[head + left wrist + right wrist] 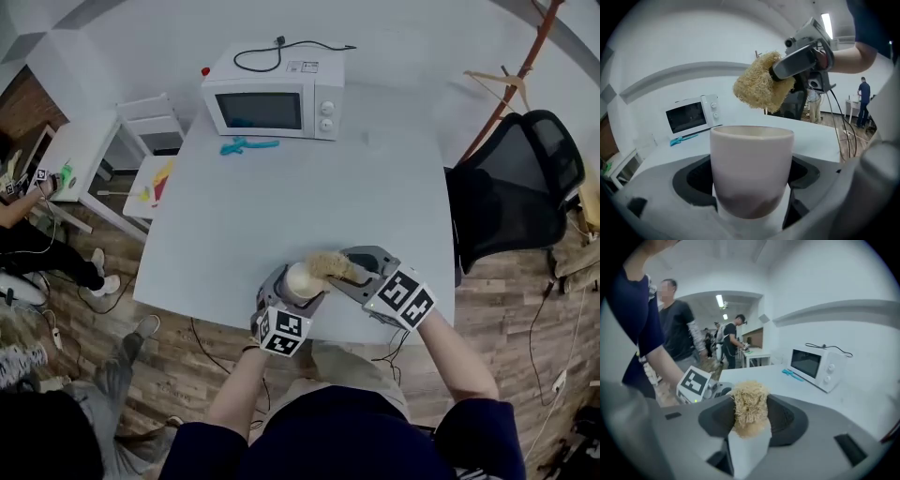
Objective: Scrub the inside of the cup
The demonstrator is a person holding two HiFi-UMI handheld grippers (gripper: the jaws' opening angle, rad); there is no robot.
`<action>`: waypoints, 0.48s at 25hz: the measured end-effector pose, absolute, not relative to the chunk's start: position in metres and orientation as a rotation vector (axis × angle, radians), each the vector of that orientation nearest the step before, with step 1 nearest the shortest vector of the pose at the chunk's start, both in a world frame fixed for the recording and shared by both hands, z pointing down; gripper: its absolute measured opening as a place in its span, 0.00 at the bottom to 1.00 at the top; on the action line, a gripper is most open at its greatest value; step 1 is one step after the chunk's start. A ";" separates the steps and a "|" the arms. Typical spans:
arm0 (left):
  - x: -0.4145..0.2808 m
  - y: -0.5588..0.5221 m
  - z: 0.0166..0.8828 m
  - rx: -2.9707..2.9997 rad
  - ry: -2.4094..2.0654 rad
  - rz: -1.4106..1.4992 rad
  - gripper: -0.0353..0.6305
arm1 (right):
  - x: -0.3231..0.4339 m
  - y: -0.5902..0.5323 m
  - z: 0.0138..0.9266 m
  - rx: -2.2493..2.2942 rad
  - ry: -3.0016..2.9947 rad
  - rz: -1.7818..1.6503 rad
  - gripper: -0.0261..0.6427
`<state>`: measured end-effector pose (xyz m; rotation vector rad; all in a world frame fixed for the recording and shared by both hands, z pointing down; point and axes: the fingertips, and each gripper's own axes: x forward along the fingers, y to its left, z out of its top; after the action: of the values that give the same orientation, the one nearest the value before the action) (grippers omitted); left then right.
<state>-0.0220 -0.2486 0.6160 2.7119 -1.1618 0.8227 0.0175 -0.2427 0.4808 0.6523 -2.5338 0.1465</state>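
A pale cup (301, 279) (751, 168) stands upright between the jaws of my left gripper (292, 292) (751, 206), which is shut on it near the table's front edge. My right gripper (349, 272) (747, 427) is shut on a tan loofah scrubber (330, 265) (749, 407) (761, 87). In the left gripper view the scrubber hangs just above and behind the cup's rim, outside the cup. The cup's inside is barely visible.
On the white table (309, 206) a white microwave (274, 97) (818, 365) stands at the far edge, a turquoise tool (247, 145) in front of it. A black office chair (516, 183) is to the right. People stand further back in the room (675, 329).
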 end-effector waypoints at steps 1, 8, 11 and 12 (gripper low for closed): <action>-0.020 -0.258 0.618 2.689 -1.175 0.786 0.70 | 0.023 -0.252 0.482 0.726 -2.557 0.209 0.31; -0.011 -0.312 0.642 2.573 -1.224 0.693 0.70 | 0.042 -0.289 0.496 0.965 -2.618 0.447 0.31; -0.007 -0.325 0.652 2.554 -1.227 0.686 0.70 | 0.044 -0.298 0.503 0.977 -2.627 0.514 0.31; -0.005 -0.328 0.655 2.546 -1.227 0.681 0.70 | 0.045 -0.302 0.504 0.981 -2.629 0.530 0.31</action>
<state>-0.0055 -0.3282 0.6550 2.5465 -1.2273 0.6807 0.0450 -0.3017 0.5041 0.9814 -2.6288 0.5300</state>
